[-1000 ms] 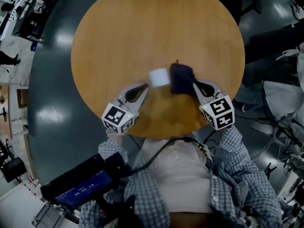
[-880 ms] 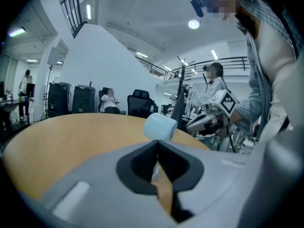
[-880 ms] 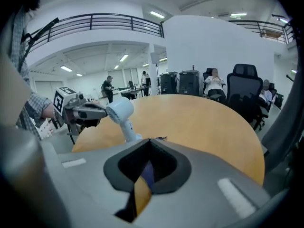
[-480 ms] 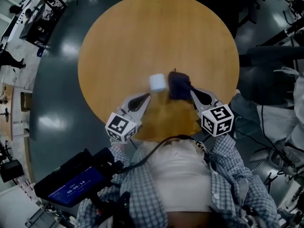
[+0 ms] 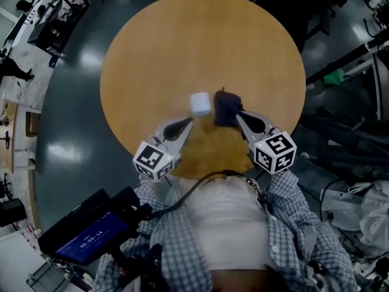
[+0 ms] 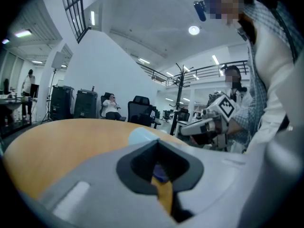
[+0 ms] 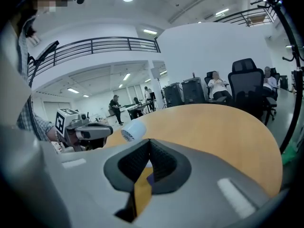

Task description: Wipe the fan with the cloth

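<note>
Head view: a second before, the left gripper [image 5: 187, 122] had shown a thin gap between its fingers. That gap was gone, and the fingers were clenched together on nothing, their tips just short of the small white fan [image 5: 200, 103]. The fan and the dark blue cloth [image 5: 225, 105] lay side by side a little to the person's side of the middle of the round wooden table [image 5: 182, 35], as they had earlier, with the cloth to the fan's right. The right gripper [image 5: 236, 115] met the cloth's near edge as before — where fabric ended and fingertip began was lost in the dark folds.

Left gripper view: the fingers [image 6: 142, 167] were pressed shut, with only a strip of table showing through the slit beneath them. A dark bluish speck sat in the notch above that strip, and what it was could not be told. The fan was a pale blur just over the fingers, and the right gripper reached in from the right beyond it.

Right gripper view: the fingers [image 7: 133, 163] were clamped shut with a sliver of blue fabric at the pinch — the rest of the cloth was hidden behind the gripper's own body. The fan lay on its side ahead and to the left, its grille end turned toward the left gripper close beside it.
</note>
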Available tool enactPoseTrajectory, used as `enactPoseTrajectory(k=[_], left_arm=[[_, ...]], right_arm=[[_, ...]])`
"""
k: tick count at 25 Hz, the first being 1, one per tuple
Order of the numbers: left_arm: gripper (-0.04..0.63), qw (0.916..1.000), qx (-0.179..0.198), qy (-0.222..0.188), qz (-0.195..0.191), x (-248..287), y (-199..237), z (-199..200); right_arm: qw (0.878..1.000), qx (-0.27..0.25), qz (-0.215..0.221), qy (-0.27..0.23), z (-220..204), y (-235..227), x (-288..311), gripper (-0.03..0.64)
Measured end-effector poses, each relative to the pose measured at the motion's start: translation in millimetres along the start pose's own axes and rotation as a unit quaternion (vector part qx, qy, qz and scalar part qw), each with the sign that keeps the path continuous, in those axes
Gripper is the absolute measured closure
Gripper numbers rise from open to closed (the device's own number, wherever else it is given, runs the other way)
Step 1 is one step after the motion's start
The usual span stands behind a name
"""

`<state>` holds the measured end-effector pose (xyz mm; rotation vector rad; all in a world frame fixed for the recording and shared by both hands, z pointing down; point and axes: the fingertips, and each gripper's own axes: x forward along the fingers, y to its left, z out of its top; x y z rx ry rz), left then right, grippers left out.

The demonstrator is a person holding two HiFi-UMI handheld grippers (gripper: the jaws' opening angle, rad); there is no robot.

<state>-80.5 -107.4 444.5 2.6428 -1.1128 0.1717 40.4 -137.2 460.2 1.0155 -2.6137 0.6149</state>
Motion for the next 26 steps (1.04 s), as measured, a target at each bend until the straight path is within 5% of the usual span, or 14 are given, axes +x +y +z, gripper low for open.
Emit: enactPoseTrajectory(k=[26], left_arm=[[0.595,0.9994,0.008,-0.002,-0.035,6,-15,7]], right_arm=[[0.999,-0.020,0.000,0.038,-9,2,-5,0.612]])
